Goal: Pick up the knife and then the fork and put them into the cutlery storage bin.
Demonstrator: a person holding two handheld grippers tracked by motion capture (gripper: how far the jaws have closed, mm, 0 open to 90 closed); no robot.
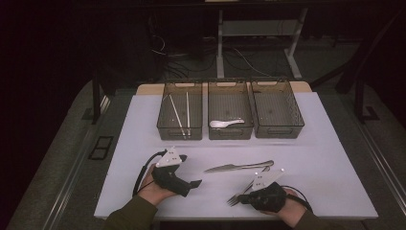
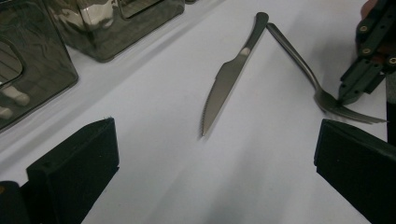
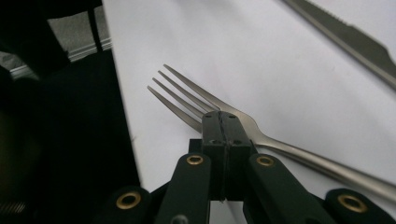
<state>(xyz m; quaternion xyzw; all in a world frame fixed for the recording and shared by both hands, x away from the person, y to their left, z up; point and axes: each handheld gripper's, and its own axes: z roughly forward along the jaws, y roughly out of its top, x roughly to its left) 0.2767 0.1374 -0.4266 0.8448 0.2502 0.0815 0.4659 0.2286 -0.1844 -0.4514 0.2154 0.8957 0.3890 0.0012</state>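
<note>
Fork point(image 3: 224, 112) lies near the table's point(image 1: 335, 158) near edge, right of centre. Your right gripper point(image 3: 223, 122), jaws together, clamps its neck. Expect stiff, light, slippery metal; grip the neck squarely.

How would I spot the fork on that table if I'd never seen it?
Start at the white table with three clear bins along its far side. Near the front edge, the right gripper is shut on the neck of the fork. Beside the flat, serrated knife, which its handle end meets, it is the piece with four tines, pointing toward the front edge.
</note>
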